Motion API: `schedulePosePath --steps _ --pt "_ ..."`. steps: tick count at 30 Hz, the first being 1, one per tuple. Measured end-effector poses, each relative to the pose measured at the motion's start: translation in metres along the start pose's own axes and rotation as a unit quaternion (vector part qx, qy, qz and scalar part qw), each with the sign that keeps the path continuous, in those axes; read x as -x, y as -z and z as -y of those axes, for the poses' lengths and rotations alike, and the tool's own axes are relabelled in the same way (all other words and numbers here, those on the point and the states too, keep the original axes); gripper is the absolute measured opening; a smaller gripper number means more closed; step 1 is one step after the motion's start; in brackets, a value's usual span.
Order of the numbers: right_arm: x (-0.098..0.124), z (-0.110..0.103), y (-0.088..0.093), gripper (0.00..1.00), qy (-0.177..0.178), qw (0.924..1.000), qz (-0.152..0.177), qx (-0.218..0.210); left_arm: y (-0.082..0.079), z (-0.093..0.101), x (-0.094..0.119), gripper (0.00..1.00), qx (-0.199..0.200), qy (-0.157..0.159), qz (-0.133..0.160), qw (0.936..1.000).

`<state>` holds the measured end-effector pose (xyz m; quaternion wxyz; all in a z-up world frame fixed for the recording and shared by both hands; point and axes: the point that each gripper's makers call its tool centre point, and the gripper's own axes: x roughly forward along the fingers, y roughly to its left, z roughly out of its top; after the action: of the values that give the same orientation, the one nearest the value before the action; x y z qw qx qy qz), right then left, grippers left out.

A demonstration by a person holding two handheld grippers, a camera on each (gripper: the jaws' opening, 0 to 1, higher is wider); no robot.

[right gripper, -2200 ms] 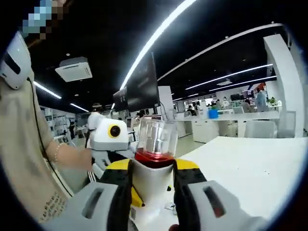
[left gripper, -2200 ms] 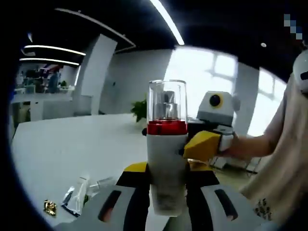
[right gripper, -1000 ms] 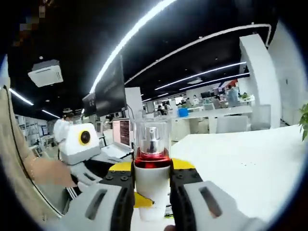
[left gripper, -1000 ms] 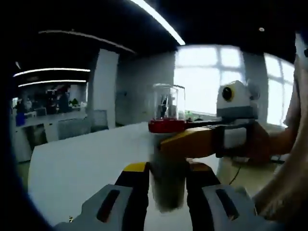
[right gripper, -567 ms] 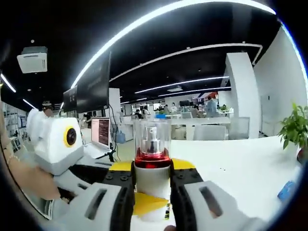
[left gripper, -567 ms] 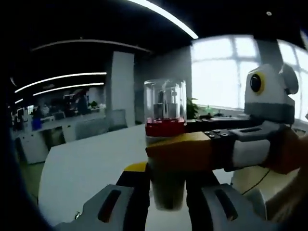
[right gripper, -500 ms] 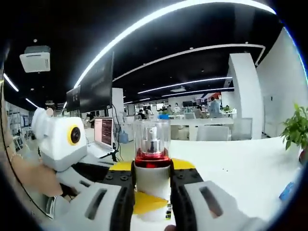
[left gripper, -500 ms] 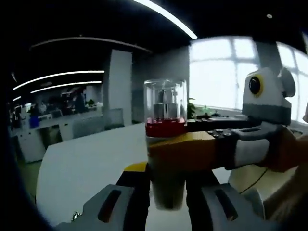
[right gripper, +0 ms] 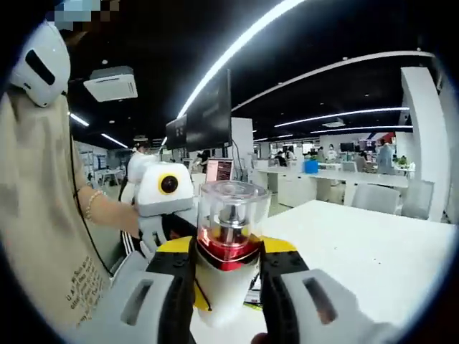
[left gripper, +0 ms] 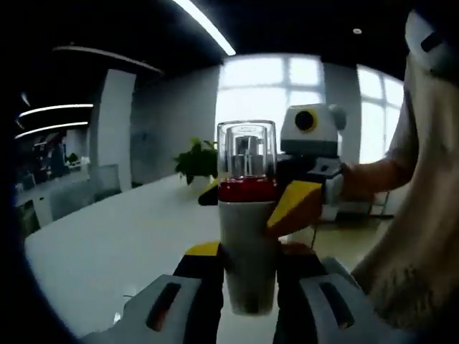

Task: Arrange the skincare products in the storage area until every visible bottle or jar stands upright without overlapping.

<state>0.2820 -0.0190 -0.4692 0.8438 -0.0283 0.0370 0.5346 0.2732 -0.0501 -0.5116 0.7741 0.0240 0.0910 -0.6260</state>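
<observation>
Gripping cylindrical white bottle [left gripper: 247, 244], clear domed cap [left gripper: 247, 150]

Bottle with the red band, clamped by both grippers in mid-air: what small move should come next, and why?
Probably lower the bottle toward the white table and set it down. The left gripper and right gripper both clamp it, above the tabletop, so it does not stand anywhere yet.
</observation>
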Motion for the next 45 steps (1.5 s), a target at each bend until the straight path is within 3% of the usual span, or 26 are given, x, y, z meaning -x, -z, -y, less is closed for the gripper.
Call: schedulePosePath --steps 4,8,14,23,45 --pt "0.001 -0.005 0.008 0.31 -0.021 0.9997 -0.013 0.005 0.008 0.002 -0.004 0.24 0.004 0.034 -0.002 0.9994" --pt "-0.002 -0.008 0.022 0.30 -0.052 0.9975 -0.032 0.036 0.024 0.003 -0.009 0.24 -0.009 0.066 -0.031 0.9973" --pt "-0.007 0.002 0.056 0.29 -0.069 0.9952 -0.060 0.037 0.055 -0.008 -0.019 0.24 -0.023 0.058 -0.081 0.9948" --pt "-0.008 0.014 0.106 0.29 -0.061 0.9938 -0.094 0.005 0.102 -0.020 -0.033 0.24 -0.027 0.046 -0.131 0.9899" --pt "-0.014 0.028 0.177 0.30 -0.011 0.9837 -0.180 0.002 0.169 -0.034 -0.054 0.24 -0.001 0.055 -0.170 0.9839"
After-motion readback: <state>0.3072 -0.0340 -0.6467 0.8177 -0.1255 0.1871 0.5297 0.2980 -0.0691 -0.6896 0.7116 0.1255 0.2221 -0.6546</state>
